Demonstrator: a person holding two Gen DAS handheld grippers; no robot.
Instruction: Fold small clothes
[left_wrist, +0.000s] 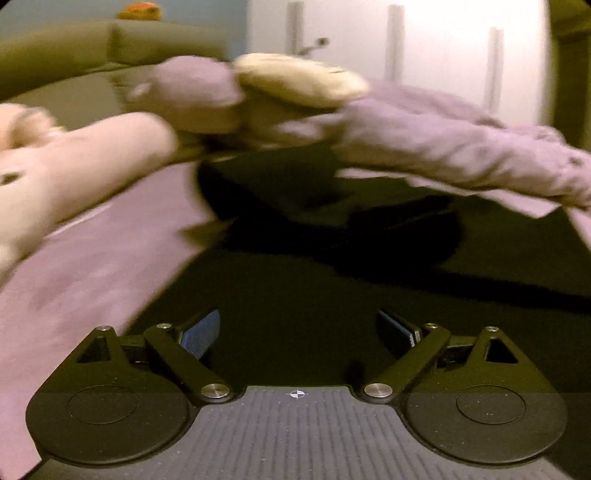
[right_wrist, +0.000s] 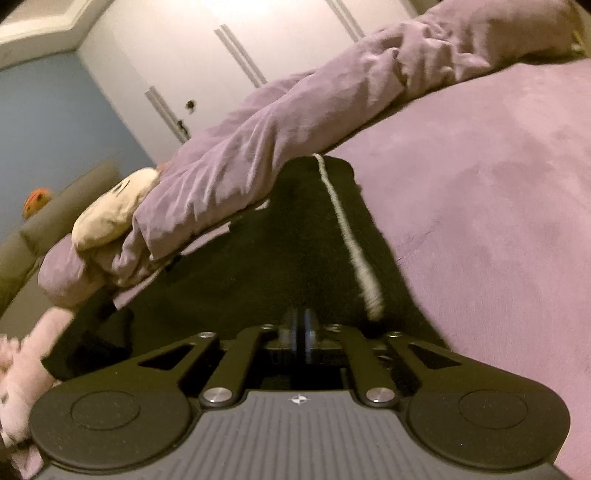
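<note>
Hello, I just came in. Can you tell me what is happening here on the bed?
A person is folding a black garment with a white stripe, which lies on a purple bed cover. The right claw is shut, seemingly pinching the garment's near edge. The left claw is open above the dark cloth and holds nothing. A bunched purple blanket and a cream soft toy lie behind the garment. The views are blurred.

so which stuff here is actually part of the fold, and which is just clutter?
Job:
- black garment with white stripe
- right claw, shut on it
- left claw, open above it

Lying about:
- bunched purple blanket
- cream plush
- pink plush
- purple bedspread
</note>
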